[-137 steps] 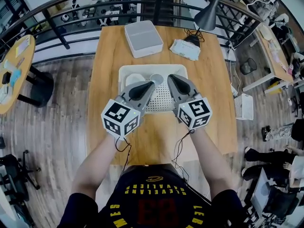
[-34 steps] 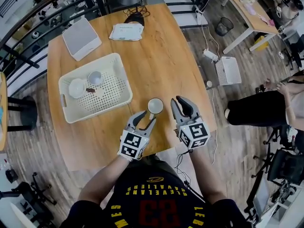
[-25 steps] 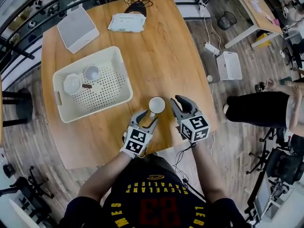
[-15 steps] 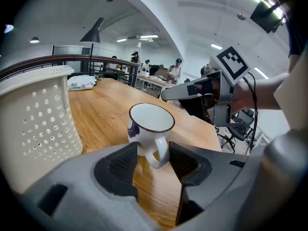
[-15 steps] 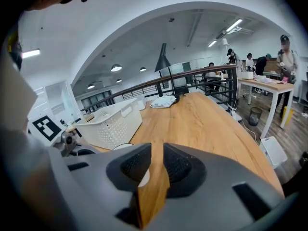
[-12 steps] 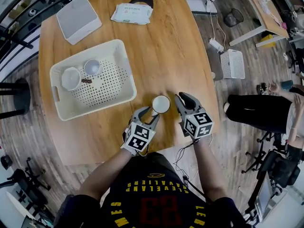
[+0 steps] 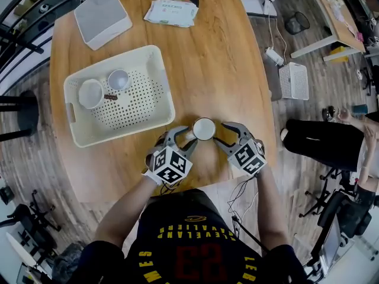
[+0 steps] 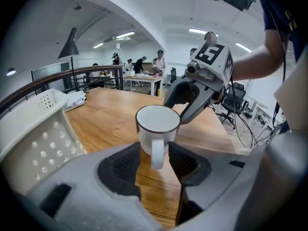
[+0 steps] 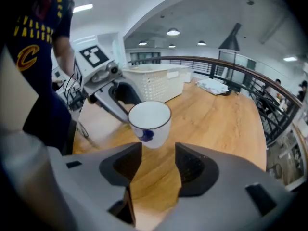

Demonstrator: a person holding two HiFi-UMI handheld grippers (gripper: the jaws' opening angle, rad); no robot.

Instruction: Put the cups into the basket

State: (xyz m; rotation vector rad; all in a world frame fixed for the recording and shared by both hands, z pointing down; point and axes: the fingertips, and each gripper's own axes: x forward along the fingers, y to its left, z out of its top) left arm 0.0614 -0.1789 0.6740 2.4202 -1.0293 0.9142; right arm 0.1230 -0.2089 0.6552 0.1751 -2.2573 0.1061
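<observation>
White with a thin dark rim, the mug stands upright on the wooden table close to its near edge, between the two grippers. The left gripper comes at it from the near left. In the left gripper view the mug's handle points straight back into the gap between the jaws, which stand moderately apart with a pad close on either side of it; a sliver of space shows on each side, so they do not press on it. The right gripper faces the mug from the near right. Its jaws have just been opening and now stand moderately wide with nothing between the pads. In the right gripper view the mug sits just beyond the fingertips and shows a small blue mark on its side. The cream perforated basket lies well apart from the mug, on the far left part of the table. Two white cups sit side by side in its far left corner, with a small brown piece just beside them. Beyond the basket, at the table's far edge, lie a white box and a flat packet.
</observation>
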